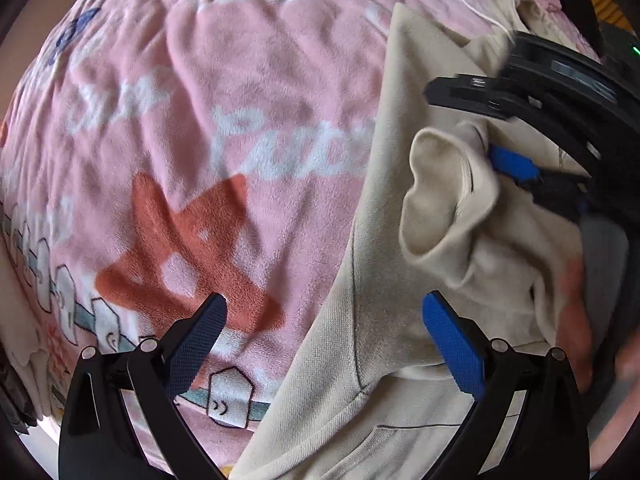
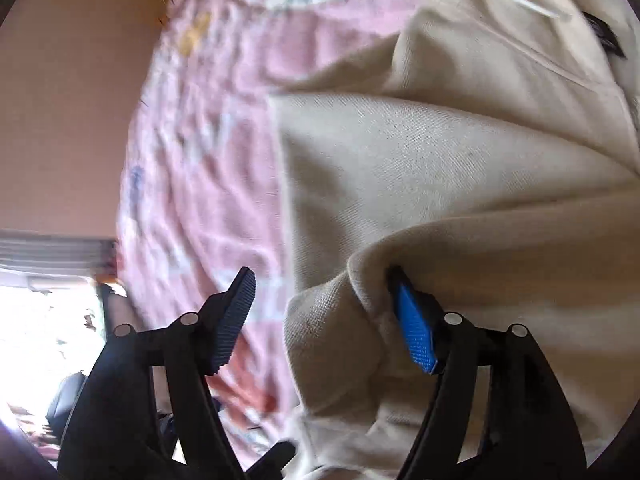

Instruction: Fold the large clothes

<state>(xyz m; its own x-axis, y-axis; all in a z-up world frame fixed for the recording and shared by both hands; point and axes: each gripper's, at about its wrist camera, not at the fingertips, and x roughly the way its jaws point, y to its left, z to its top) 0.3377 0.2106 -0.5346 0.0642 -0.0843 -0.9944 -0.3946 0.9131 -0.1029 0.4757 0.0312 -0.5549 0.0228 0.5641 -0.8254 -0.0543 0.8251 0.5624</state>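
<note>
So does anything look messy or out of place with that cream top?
Yes. One sleeve cuff of the cream sweatshirt is bunched up and gaping open on top of the garment rather than lying flat, and a white drawstring trails loose across the pink blanket. Nothing looks torn or spilled.

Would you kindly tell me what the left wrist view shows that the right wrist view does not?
Only the left wrist view shows the red star printed on the pink blanket, the sleeve cuff and the right tongs from outside. Only the right wrist view shows the wall, a bright window and the dark label. Both show the blanket and the cream sweatshirt.
</note>
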